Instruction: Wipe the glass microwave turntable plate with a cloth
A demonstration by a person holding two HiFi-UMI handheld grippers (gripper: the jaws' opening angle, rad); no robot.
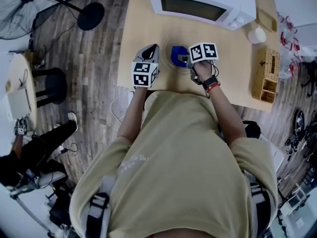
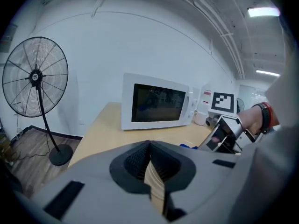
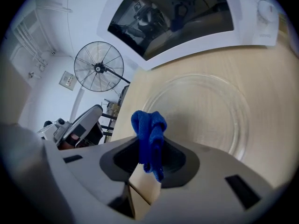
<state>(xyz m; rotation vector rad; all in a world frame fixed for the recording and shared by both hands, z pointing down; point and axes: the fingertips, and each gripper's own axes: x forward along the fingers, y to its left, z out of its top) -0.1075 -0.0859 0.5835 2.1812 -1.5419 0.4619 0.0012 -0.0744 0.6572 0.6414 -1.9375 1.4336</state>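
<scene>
My right claw is clamped on the blue cloth. Only a short bunched tuft sticks out past its tips. The glass turntable plate lies flat on the desk just ahead of that claw, between it and the microwave. I can't tell whether the cloth is touching the glass yet. My left claw is off to the left of the right one, with its jaws together on nothing, and it isn't near the plate.

Two things worry me. With so little cloth exposed, pressing down could put the hard claw tips on the glass instead of the fabric. A dragging stroke might also tug the tuft out of the pinch. And nothing is steadying the plate, so a firm push forward would probably send it sliding across the smooth desk toward the microwave instead of wiping it.
</scene>
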